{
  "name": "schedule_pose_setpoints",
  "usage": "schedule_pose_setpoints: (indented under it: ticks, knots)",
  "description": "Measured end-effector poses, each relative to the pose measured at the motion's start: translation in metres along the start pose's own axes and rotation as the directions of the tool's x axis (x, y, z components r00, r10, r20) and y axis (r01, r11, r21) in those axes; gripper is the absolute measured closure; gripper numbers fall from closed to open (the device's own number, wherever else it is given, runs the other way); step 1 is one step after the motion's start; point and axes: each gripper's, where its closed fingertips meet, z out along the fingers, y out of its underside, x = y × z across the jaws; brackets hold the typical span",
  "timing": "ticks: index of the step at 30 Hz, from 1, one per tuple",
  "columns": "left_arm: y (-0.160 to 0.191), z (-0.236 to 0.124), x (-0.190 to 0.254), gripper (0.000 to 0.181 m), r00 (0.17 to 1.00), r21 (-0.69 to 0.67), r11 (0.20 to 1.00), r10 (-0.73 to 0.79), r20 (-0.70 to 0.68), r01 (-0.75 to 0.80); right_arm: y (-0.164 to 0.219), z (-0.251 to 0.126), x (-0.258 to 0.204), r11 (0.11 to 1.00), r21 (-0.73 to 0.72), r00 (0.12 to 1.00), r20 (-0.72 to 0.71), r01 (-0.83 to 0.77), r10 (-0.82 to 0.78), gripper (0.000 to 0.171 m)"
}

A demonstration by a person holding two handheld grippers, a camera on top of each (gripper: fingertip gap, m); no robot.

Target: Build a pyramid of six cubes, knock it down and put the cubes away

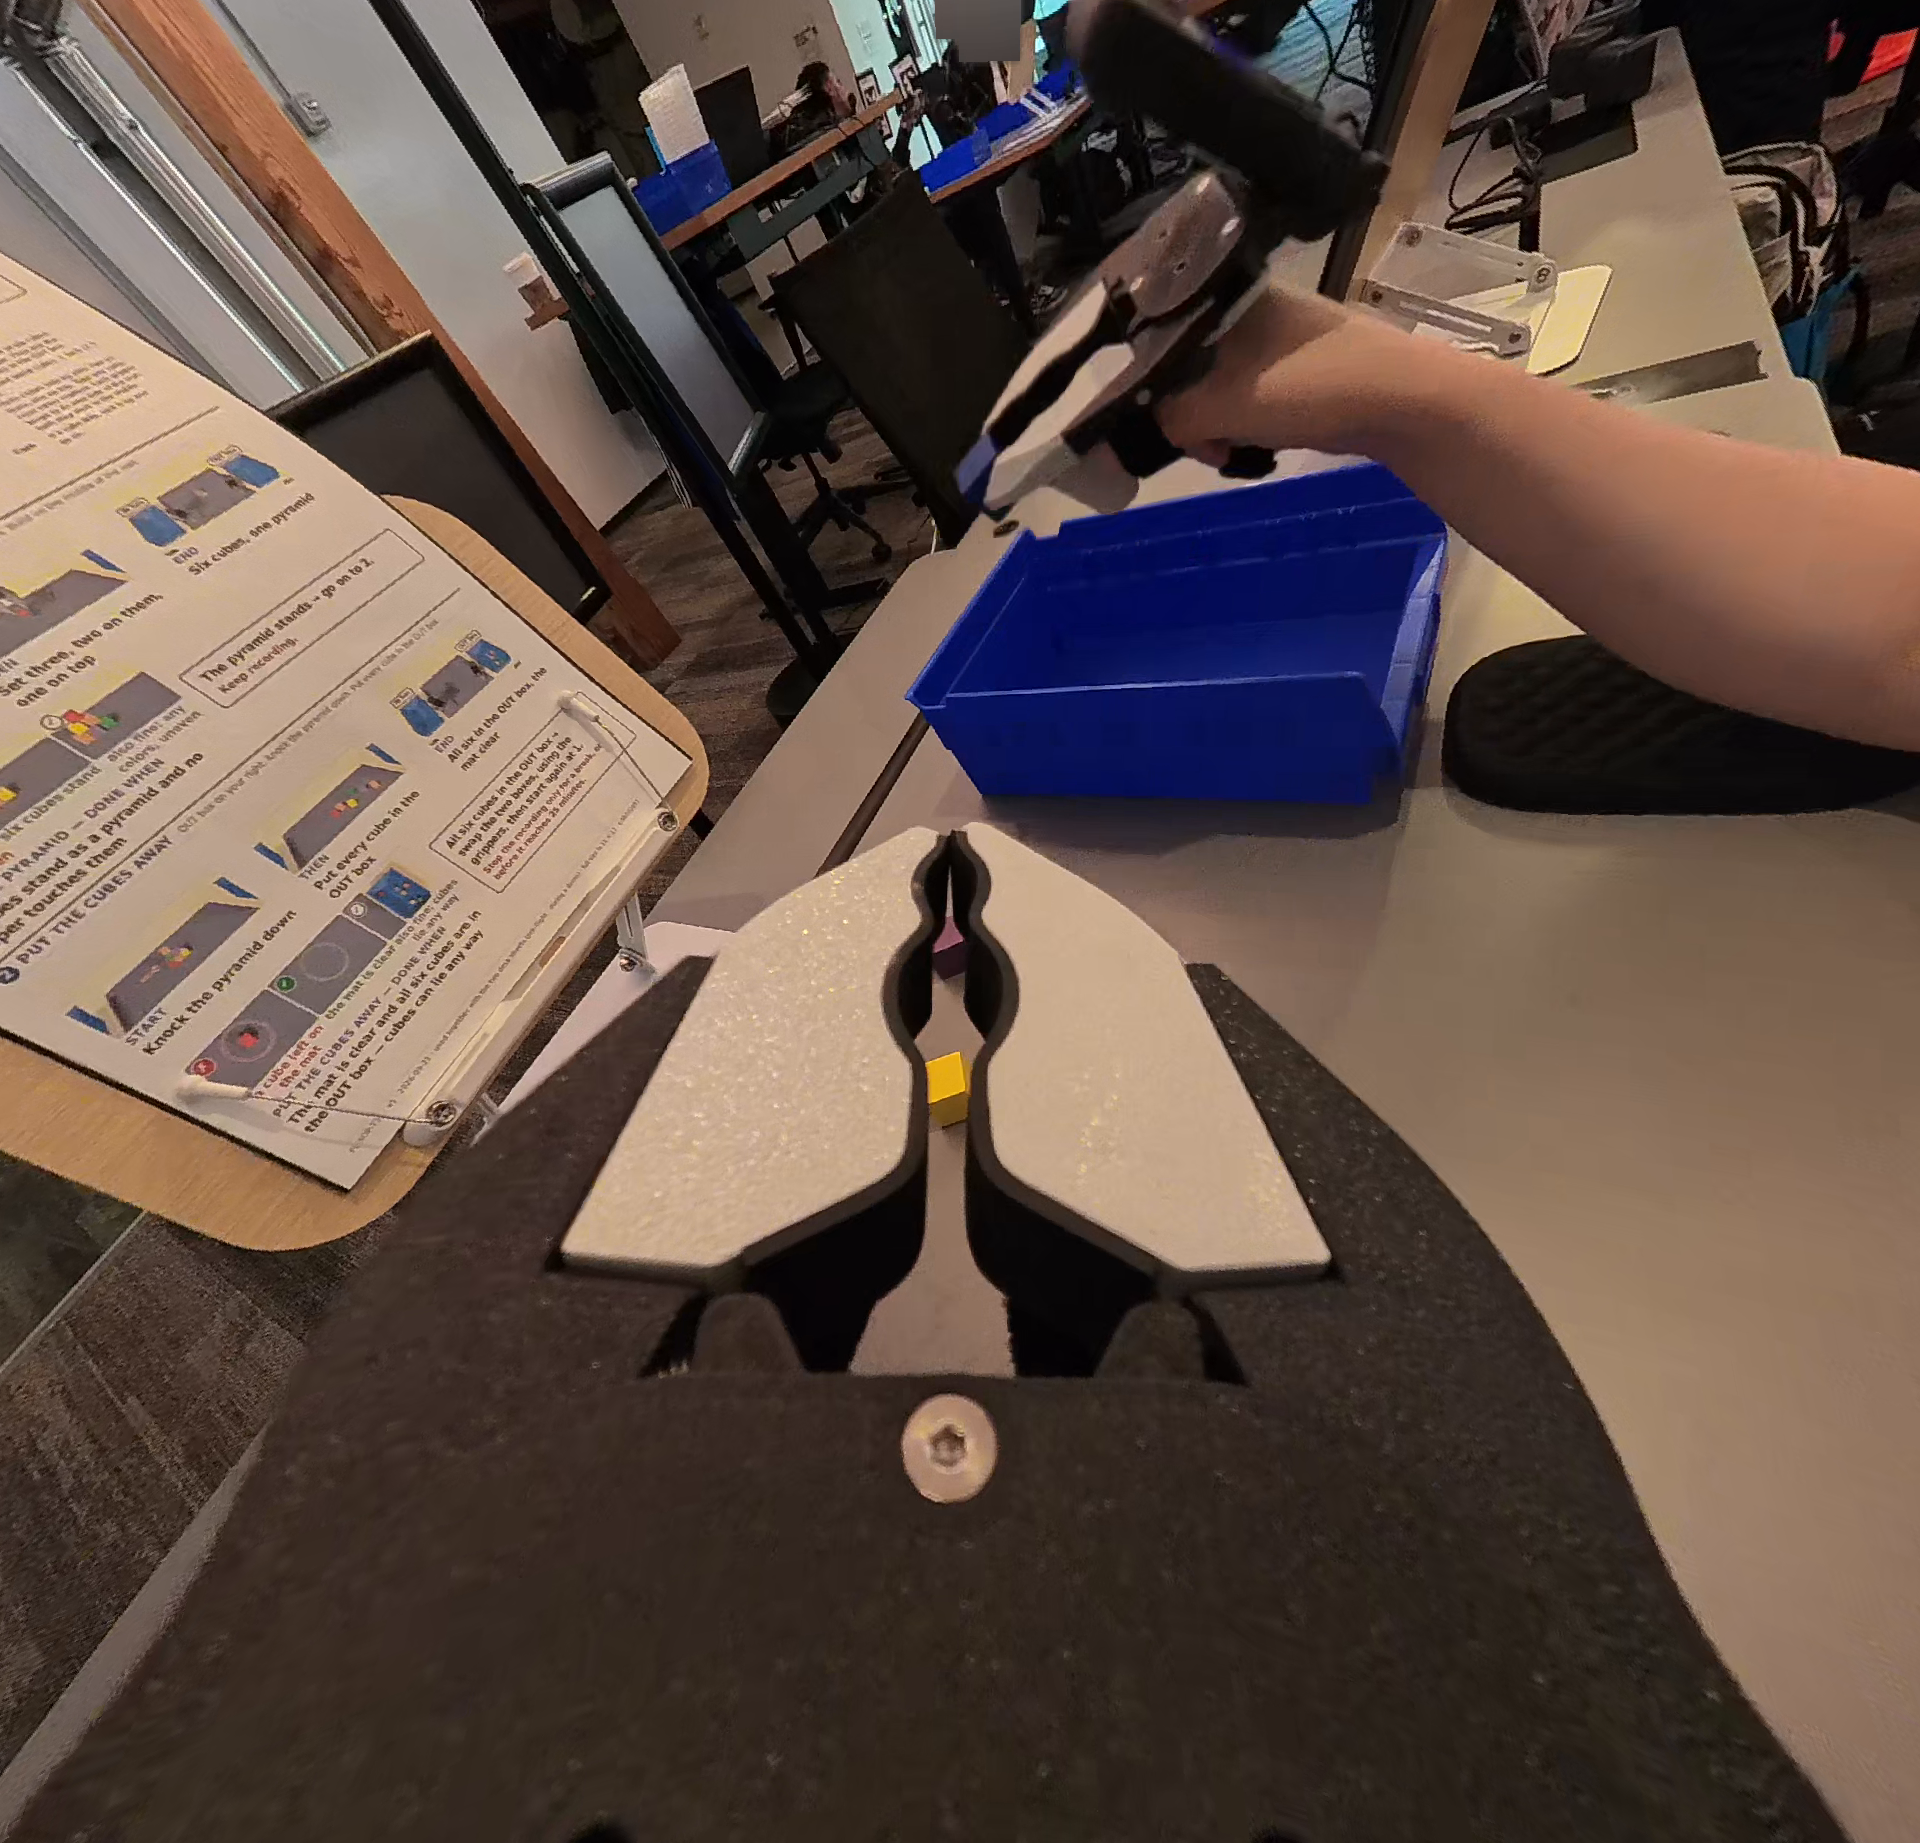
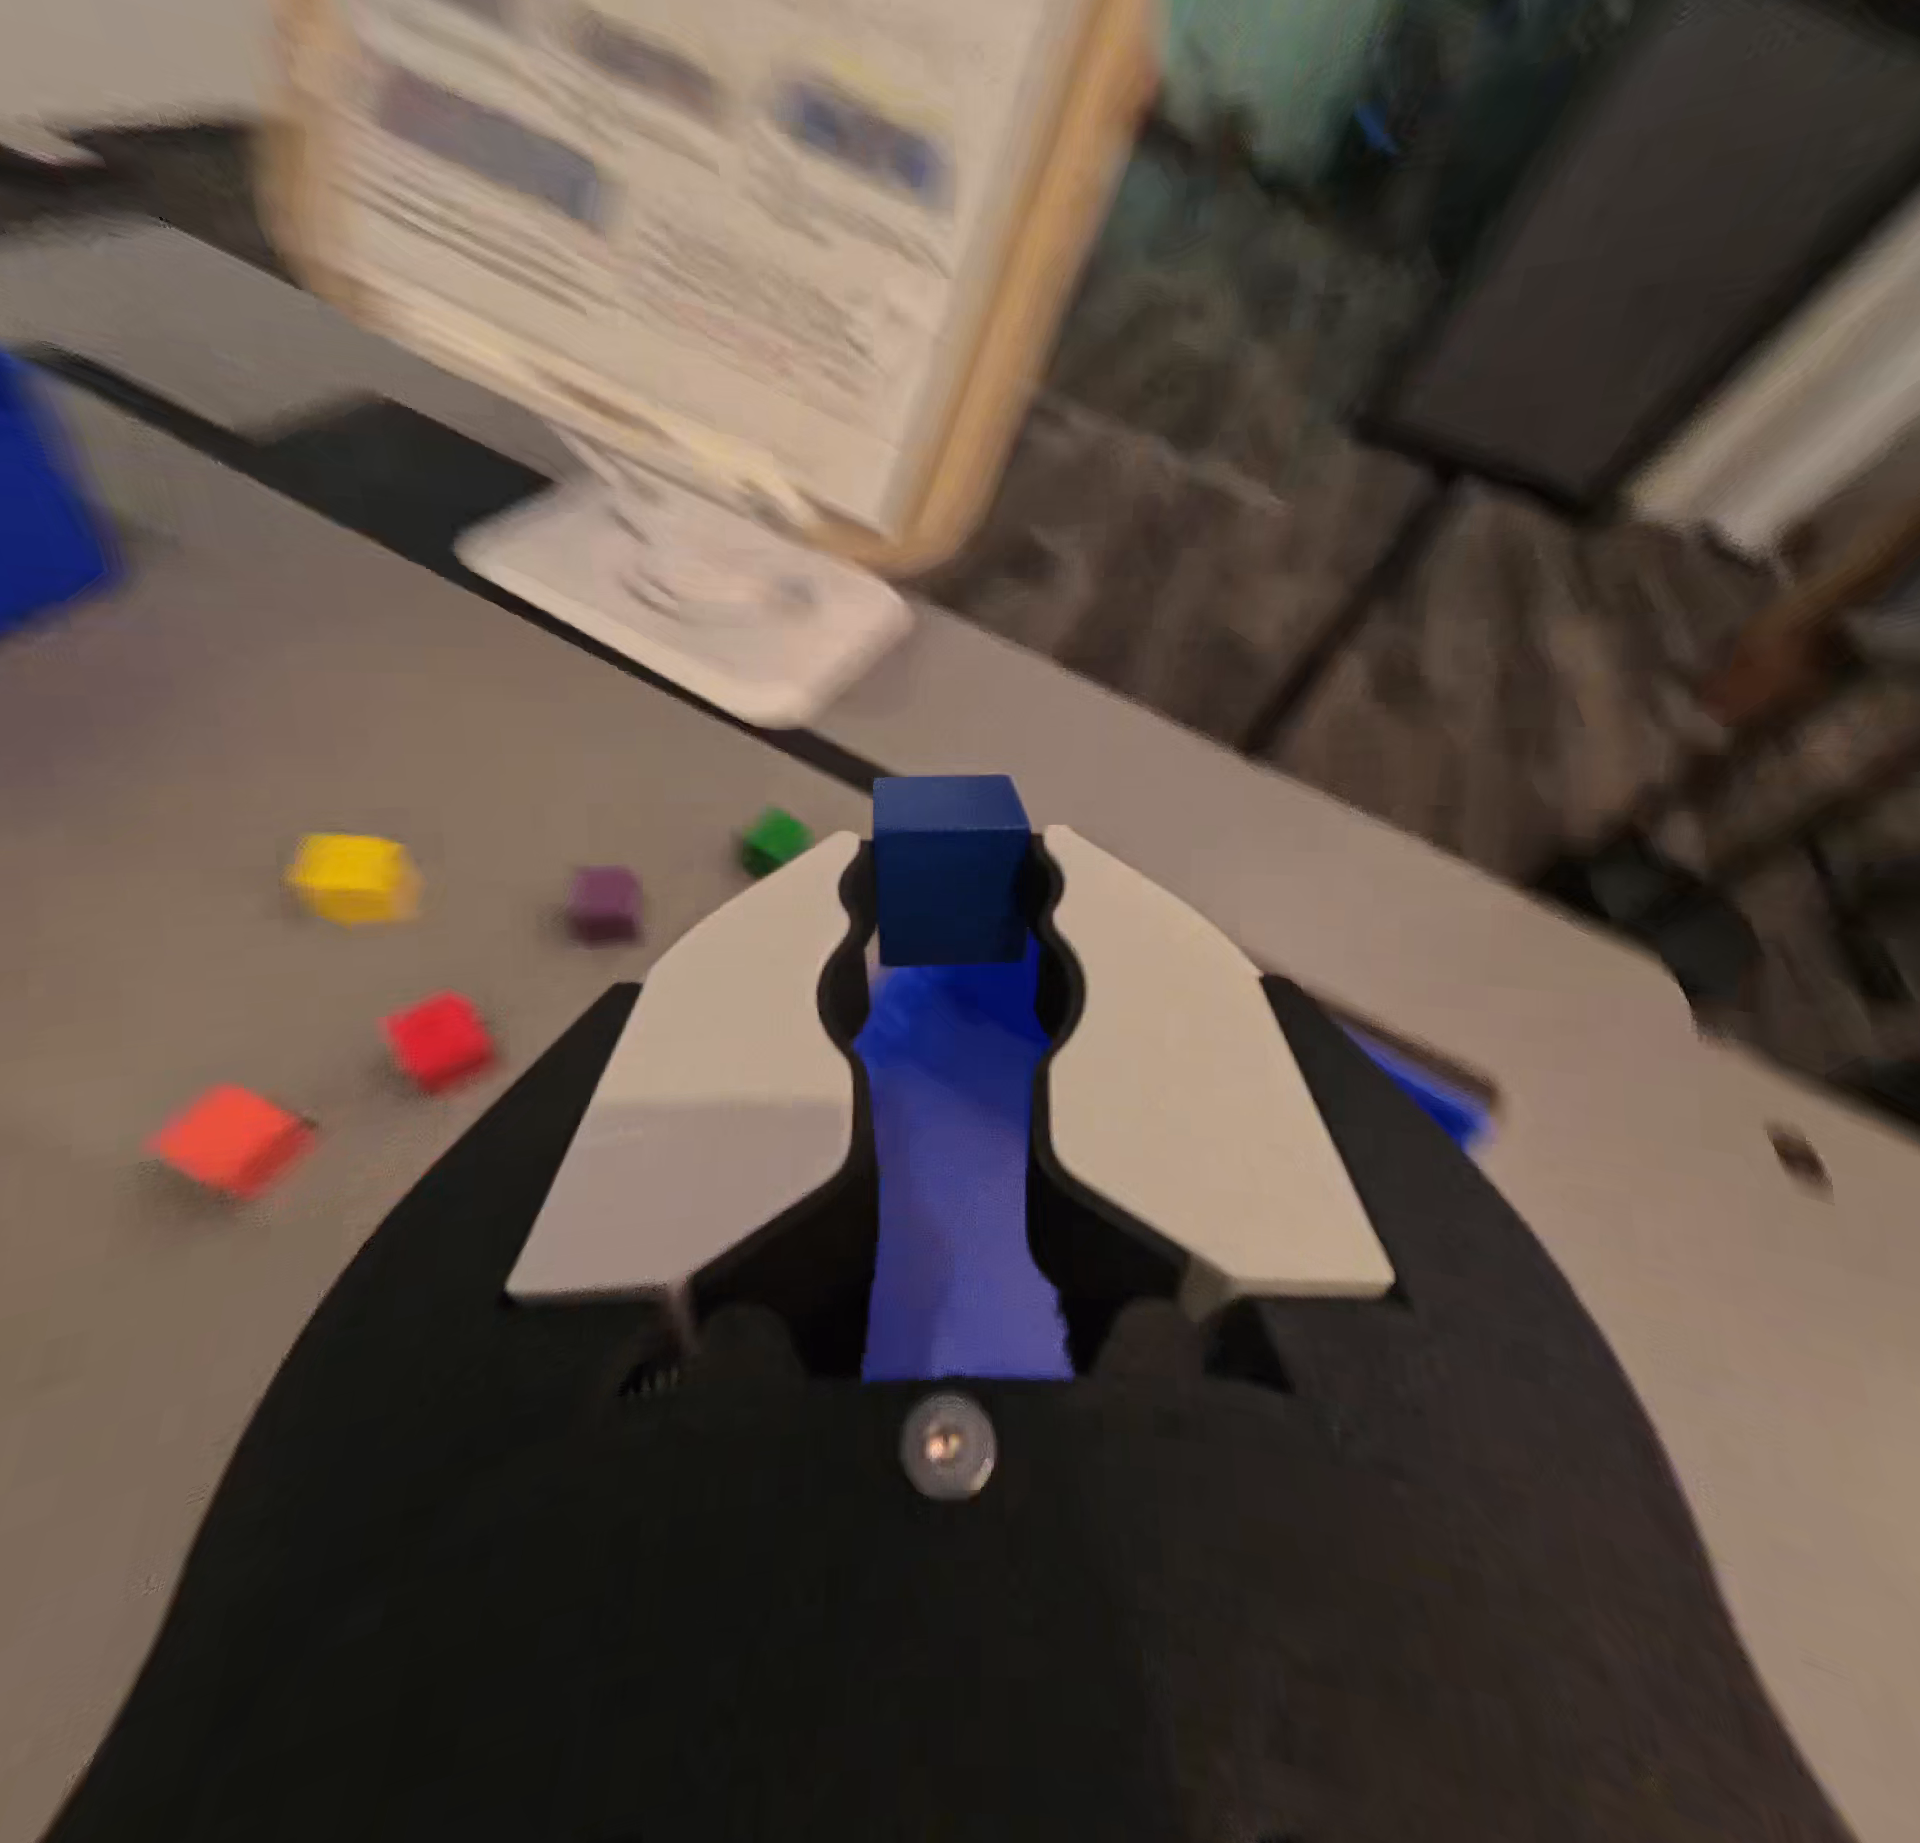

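The right hand-held gripper pinched a small, rigid, probably light blue wooden cube by opposite flat faces; the left hand-held gripper sat closed, empty.

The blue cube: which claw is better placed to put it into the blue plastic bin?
The right claw. It already grips the small blue cube between its fingertips, raised over the blue plastic bin. The left claw is shut, empty and farther from the bin.

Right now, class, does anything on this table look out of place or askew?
Yes. Five small cubes lie scattered on the grey table, none stacked: yellow cube, purple cube, green cube, red cube, orange cube. The right gripper holds a dark blue cube.
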Motion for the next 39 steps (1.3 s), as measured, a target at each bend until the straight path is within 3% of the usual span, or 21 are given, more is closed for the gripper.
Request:
schedule_pose_setpoints:
  ticks: [4,8,18,20,22,25,27,28,30,32,35,39]
  knots:
    - [0.004,0.005,0.004,0.181,1.000,-0.025,1.000,0.001,-0.014,-0.001,0.136,0.024,0.076,0.860,-0.478,0.975,-0.203,-0.180,0.091,0.142]
    - [0.009,0.010,0.006,0.181,1.000,-0.051,0.999,0.006,-0.024,-0.007,0.203,0.039,0.080,0.718,-0.626,0.952,-0.233,-0.304,0.200,0.141]
    - [0.016,0.018,0.010,0.181,0.999,-0.082,0.997,0.007,-0.039,-0.010,0.228,0.043,0.074,0.628,-0.691,0.934,-0.259,-0.357,0.246,0.135]
    - [0.016,0.018,0.011,0.181,0.999,-0.088,0.996,0.012,-0.037,-0.016,0.218,0.040,0.076,0.643,-0.665,0.925,-0.265,-0.380,0.272,0.127]
    - [0.016,0.018,0.011,0.181,0.999,-0.090,0.996,0.017,-0.035,-0.020,0.181,0.035,0.076,0.717,-0.585,0.925,-0.246,-0.379,0.288,0.122]
    - [0.015,0.017,0.011,0.181,0.999,-0.087,0.996,0.020,-0.032,-0.022,0.072,0.024,0.033,0.904,-0.301,0.950,-0.036,-0.305,0.309,0.125]
    - [0.014,0.016,0.011,0.181,0.999,-0.084,0.996,0.020,-0.033,-0.022,0.006,0.012,-0.042,0.976,-0.114,0.935,0.286,-0.186,0.211,0.131]
    - [0.014,0.016,0.010,0.181,0.999,-0.084,0.996,0.019,-0.033,-0.022,-0.011,0.003,-0.088,0.995,-0.055,0.883,0.458,-0.088,0.104,0.133]
    - [0.015,0.016,0.010,0.181,0.999,-0.088,0.996,0.017,-0.034,-0.020,-0.006,-0.008,-0.168,0.992,-0.009,0.732,0.676,0.129,-0.089,0.133]
    - [0.016,0.016,0.012,0.181,0.999,-0.093,0.995,0.017,-0.037,-0.020,0.026,0.006,-0.210,0.945,-0.077,0.674,0.720,0.318,-0.168,0.132]
    - [0.016,0.017,0.014,0.181,0.999,-0.101,0.994,0.026,-0.042,-0.030,0.076,0.028,-0.241,0.849,-0.144,0.602,0.764,0.508,-0.230,0.127]
    - [0.017,0.017,0.015,0.181,0.998,-0.108,0.994,0.030,-0.051,-0.035,0.122,0.046,-0.246,0.710,-0.191,0.553,0.769,0.678,-0.320,0.125]
